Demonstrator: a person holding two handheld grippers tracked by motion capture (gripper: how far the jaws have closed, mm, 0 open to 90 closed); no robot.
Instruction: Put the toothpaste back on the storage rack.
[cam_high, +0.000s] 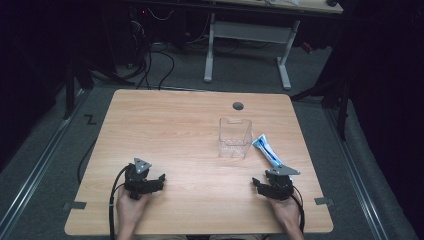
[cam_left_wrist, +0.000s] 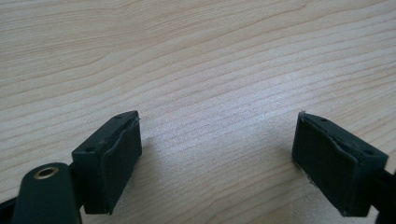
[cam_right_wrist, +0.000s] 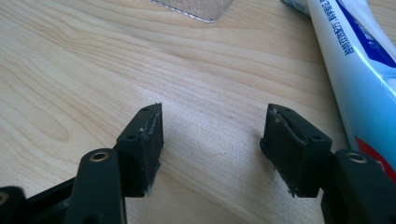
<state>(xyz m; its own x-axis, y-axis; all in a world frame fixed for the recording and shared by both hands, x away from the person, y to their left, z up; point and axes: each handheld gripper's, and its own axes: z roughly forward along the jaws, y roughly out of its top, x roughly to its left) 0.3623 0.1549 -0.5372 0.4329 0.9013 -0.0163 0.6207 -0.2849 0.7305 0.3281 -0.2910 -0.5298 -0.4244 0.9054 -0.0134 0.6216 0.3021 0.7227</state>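
Both tongs, left (cam_high: 159, 179) and right (cam_high: 257, 184), rest open and empty on the tabletop (cam_high: 165, 130); the toothpaste tube (cam_high: 266, 151) lies untouched beside the empty clear plastic container (cam_high: 235, 137), nothing yet grasped.

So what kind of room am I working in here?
Probably a lab or recording workspace: a bare wooden table on grey carpet, loose cables on the floor behind, and a height-adjustable desk beyond. Surroundings are dark.

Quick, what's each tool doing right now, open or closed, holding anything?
Left tool: open, empty, over the bare light wooden table.
Right tool: open, empty, beside the white and blue toothpaste tube.
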